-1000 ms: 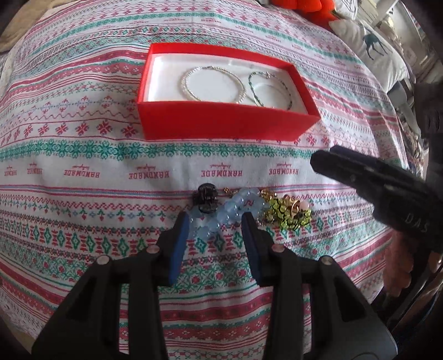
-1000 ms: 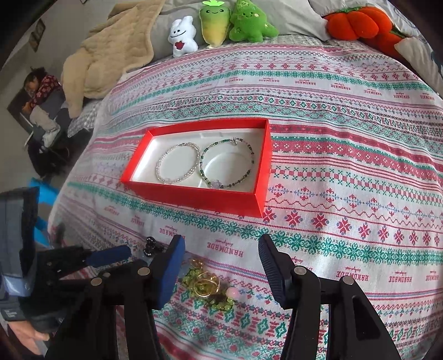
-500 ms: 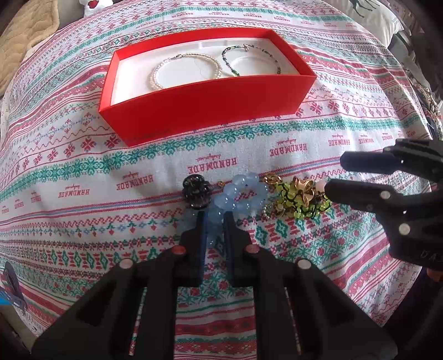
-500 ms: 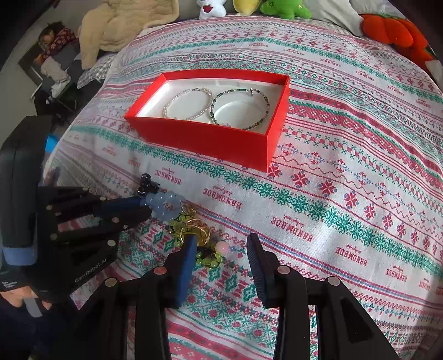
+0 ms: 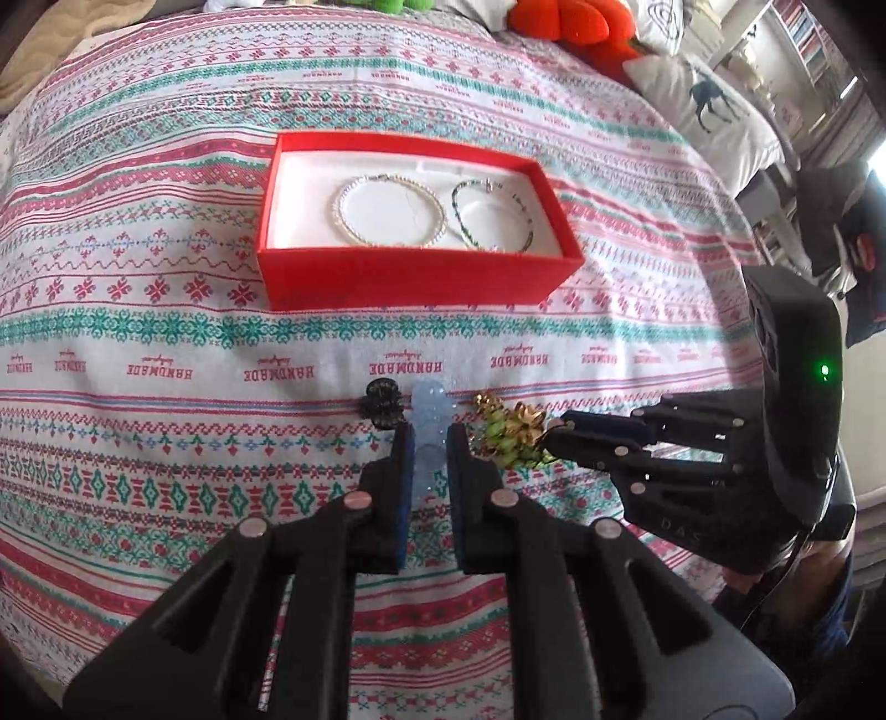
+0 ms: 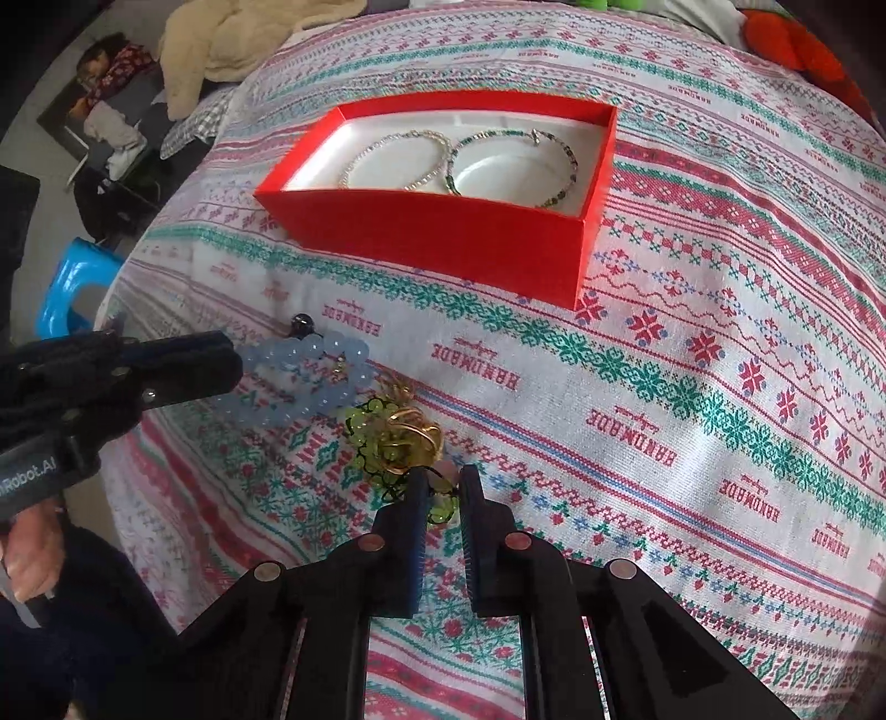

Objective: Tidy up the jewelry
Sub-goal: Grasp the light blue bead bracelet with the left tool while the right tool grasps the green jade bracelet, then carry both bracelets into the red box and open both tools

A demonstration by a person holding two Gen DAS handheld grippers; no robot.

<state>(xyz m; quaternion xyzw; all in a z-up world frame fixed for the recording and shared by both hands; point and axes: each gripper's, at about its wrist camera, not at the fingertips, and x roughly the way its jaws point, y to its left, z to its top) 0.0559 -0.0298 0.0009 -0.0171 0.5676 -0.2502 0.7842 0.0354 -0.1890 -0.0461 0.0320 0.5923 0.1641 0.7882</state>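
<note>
on a bed covered by a patterned cloth (image 5: 166,310) of red, green and white bands, a small heap of jewelry is laid out in front of a red box (image 5: 415,221).

the left gripper (image 5: 429,437) is clamped on a pale blue bead bracelet (image 5: 429,410); in the left wrist view the beads are seen squeezed between its two blue pads, and in the right wrist view the bracelet (image 6: 310,376) is shown trailing out from the tip of that gripper (image 6: 235,363) over the cloth. a small dark bead cluster (image 5: 381,400) is seen just to the left of the blue beads, close to them.

the right gripper (image 6: 443,484) is closing on a tangle of green beads and gold rings (image 6: 396,437). the near end of the tangle, with a pale pink bead, is caught between its narrow-set fingers (image 6: 415,498). in the left wrist view the same gripper (image 5: 559,435) is seen coming in from the right, its tips touching the green and gold tangle (image 5: 509,437). whether the tangle is lifted off the cloth cannot be told.

the blue bracelet and the green tangle are lying side by side, touching or almost so.

inside the red box, on its white lining, two bracelets are laid flat next to each other: a pearl-white one (image 5: 390,210) on the left and a thin dark green one (image 5: 490,213) on the right. the box is well behind the heap.

orange and green soft toys (image 5: 565,25) are seen at the far edge of the bed.
</note>
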